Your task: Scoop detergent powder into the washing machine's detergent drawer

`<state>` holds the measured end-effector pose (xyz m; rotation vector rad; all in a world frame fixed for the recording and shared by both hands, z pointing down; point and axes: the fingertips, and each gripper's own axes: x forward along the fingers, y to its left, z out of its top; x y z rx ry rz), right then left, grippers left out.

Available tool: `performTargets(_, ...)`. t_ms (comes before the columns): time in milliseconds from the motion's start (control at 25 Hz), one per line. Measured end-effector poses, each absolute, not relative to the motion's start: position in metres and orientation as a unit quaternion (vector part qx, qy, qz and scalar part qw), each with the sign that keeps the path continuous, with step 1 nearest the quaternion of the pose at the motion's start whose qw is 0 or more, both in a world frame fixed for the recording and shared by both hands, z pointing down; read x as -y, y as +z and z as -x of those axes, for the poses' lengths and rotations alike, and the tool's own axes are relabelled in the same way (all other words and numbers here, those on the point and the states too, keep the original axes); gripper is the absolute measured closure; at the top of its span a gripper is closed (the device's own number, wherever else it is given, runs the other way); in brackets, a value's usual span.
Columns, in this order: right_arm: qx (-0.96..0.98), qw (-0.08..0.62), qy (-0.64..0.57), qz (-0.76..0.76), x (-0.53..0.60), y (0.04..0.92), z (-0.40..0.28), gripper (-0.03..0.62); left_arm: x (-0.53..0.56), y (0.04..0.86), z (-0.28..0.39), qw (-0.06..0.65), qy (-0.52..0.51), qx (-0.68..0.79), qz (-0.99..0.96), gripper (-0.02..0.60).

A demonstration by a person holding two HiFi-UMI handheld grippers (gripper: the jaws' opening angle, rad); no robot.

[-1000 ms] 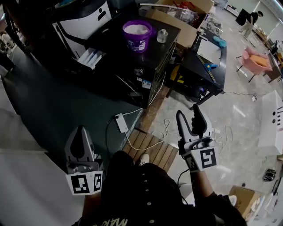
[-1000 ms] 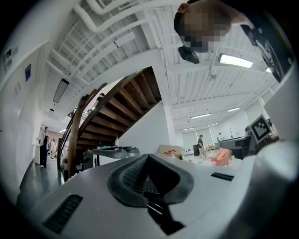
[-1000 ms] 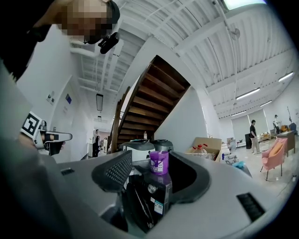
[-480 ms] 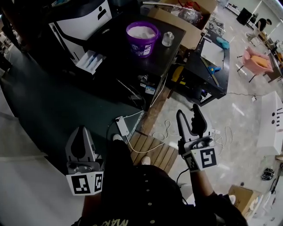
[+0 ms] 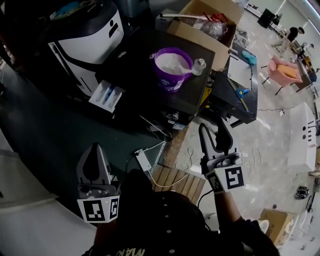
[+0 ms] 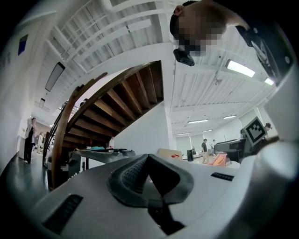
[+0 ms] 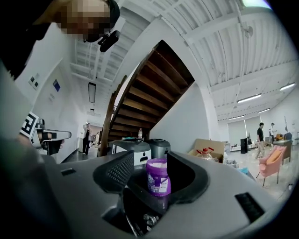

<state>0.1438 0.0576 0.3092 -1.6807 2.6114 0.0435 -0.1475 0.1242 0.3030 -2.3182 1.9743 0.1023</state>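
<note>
The tub of powder stands open, full of white powder, on a dark table well ahead of both grippers. In the right gripper view it shows in the gap between that gripper's jaws, but far off and not touched. A small white cup sits just beside the tub, on the side towards the right gripper. The washing machine is further off, ahead of the left gripper. Its drawer is pulled out towards the person, nearer the left gripper than the tub is. A cardboard box lies beyond the tub.

The right gripper is held out level over the pale floor, well short of the table. Its jaws stand wide apart and have just been closing a little. Nothing is gripped between them and the pads touch nothing.

The left gripper is held out on the other side of the person's body, over the dark floor and also well short of the drawer. Its jaws are together, with the tips meeting in a ridge, and it holds nothing.

A wooden slatted board lies on the floor between the two grippers, just ahead of the person's body.
</note>
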Motion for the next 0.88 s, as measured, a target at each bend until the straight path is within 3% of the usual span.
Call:
performTargets(320, -0.821, 0.017, 0.019, 0.57, -0.005, 0.227, -0.105, 0.375, -0.056, 0.227, 0.192, 0.061, 0.035, -0.605, 0.793, 0.566)
performTargets(880, -0.825, -0.008, -0.004, 0.565, 0.072, 0.239, -0.115, 0.375, 0.027, 0.23, 0.176, 0.049, 0.044, -0.594, 0.802, 0.566)
